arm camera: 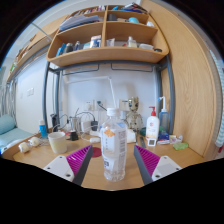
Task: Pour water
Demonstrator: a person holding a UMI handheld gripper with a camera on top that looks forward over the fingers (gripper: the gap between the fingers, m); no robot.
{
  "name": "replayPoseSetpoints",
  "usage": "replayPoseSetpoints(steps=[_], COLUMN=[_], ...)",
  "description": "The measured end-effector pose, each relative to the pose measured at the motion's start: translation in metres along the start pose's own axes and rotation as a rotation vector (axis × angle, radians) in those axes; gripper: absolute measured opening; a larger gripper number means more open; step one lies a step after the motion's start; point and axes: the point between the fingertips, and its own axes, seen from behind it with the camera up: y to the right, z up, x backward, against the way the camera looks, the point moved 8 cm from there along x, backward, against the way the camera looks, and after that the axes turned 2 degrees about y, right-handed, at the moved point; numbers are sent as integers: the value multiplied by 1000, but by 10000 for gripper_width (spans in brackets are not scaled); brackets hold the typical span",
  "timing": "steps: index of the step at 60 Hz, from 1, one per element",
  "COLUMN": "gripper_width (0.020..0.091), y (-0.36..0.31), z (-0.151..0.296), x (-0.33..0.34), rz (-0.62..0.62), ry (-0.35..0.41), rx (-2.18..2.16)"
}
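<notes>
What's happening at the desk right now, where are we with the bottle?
The handheld gripper has a clear plastic water bottle upright between its fingers, with the pink pads at either side of it. The picture does not settle whether they press on it. The bottle's cap looks on and no pouring shows yet. Beyond it the wooden desk carries a white pump bottle and other clutter, under a loaded shelf.

- Evenly bright indoors, soft daylight-like tone, no harsh shadows.
- Strong fisheye bending at the edges: wooden shelf (105, 35) curves like an arc.
- Slightly soft everywhere; clear bottle (113, 145) shows pale glints, small far items blurred.
</notes>
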Motion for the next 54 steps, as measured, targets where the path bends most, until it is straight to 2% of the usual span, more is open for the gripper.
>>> replayPoseSetpoints(steps=[6, 13, 17, 18, 19, 24, 33, 34, 35, 36, 44, 54], gripper_width=[847, 789, 696, 649, 543, 508, 371, 371, 405, 333, 332, 332], y=[4, 5, 5, 4, 3, 5, -4, -5, -5, -6, -8, -15], z=[1, 4, 4, 4, 4, 3, 4, 3, 3, 4, 4, 12], x=[-24, -44, -53, -54, -56, -60, -62, -62, -63, -63, -61, -69], rz=[-6, 10, 11, 14, 17, -2, -18, -19, -19, -18, -19, -1], ry=[-10, -10, -6, -5, -6, 2, 53, 57, 60, 63, 60, 23], rx=[-13, -35, -40, -43, -48, -5, 98, 107, 114, 119, 134, 251])
